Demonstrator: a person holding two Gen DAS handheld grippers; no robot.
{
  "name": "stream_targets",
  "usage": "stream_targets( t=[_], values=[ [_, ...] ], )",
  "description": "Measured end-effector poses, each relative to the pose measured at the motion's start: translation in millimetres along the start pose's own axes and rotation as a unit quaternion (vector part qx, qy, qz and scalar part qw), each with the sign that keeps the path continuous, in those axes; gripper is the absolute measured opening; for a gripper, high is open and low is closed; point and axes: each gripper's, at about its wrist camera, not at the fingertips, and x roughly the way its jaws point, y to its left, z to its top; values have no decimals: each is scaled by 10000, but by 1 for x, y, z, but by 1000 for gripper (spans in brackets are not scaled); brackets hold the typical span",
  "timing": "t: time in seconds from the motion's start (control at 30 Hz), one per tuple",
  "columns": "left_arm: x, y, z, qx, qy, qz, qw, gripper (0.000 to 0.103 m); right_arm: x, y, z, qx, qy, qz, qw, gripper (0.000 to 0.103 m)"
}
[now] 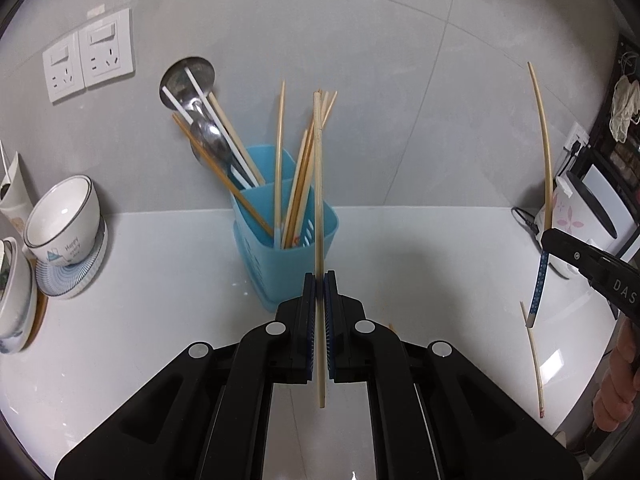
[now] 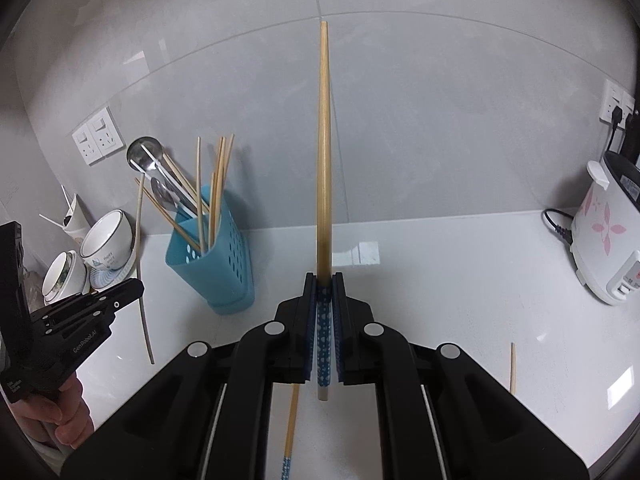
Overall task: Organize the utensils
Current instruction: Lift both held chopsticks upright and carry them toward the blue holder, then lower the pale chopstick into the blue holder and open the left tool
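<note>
On a white counter (image 1: 168, 300) against a grey tiled wall, bowls (image 1: 64, 220) stand far left under wall sockets (image 1: 90, 52), then the blue utensil holder (image 1: 284, 236) crowded with chopsticks and spoons, and a rice cooker (image 2: 604, 236) far right. The left gripper (image 1: 320, 280) is clamped on a plain chopstick (image 1: 318, 184) just before the holder; the right gripper (image 2: 324, 280) pinches a blue-handled chopstick (image 2: 324, 140). Two loose chopsticks (image 2: 512, 368) lie on the counter, one half hidden under the right gripper.
</note>
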Motion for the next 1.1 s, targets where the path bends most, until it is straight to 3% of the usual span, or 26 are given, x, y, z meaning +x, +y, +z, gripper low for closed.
stream_targets(
  t=[0.87,1.1],
  values=[
    [0,14,57,48,-867,76,9962,4,10,49,52,-321,-588,400,9969,7],
    [5,20,66,25,-1222,-94,9925,4,22,61,60,-287,-564,558,9964,7]
  ],
)
